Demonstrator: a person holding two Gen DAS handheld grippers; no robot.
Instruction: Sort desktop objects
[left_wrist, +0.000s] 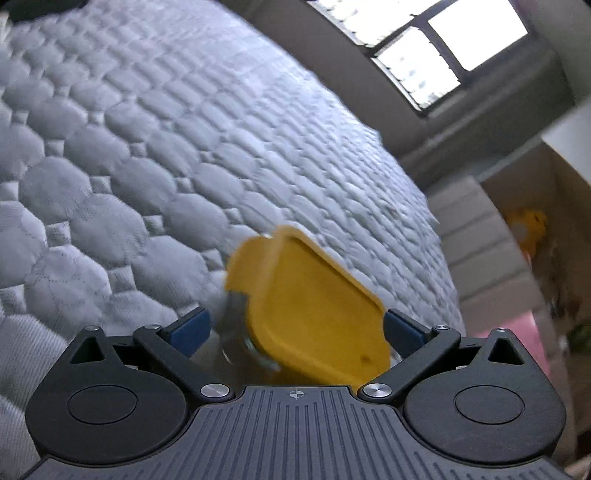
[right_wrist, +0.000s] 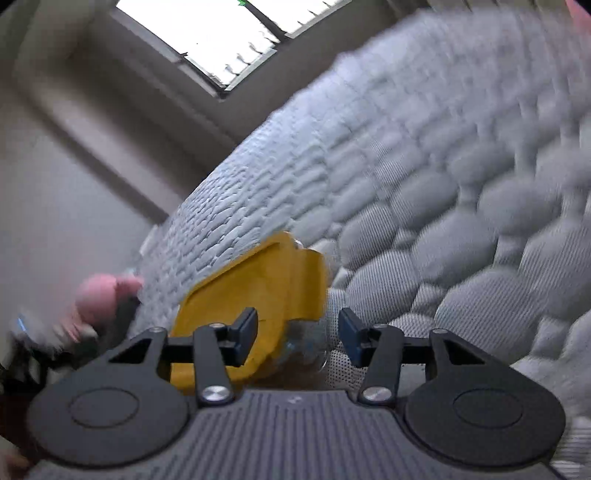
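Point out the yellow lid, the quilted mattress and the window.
yellow lid (left_wrist: 314, 306): left wrist view, flat top face.
quilted mattress (left_wrist: 147, 147): left wrist view, bare quilted surface.
window (right_wrist: 221, 33): right wrist view, bright pane.

A home bedroom: a white quilted fabric mattress (left_wrist: 155, 155) fills most of the view, below a bright multi-pane window (left_wrist: 436, 48) set in plain beige walls (right_wrist: 55, 184).

One yellow-lidded container (left_wrist: 314, 314) (perhaps glass)
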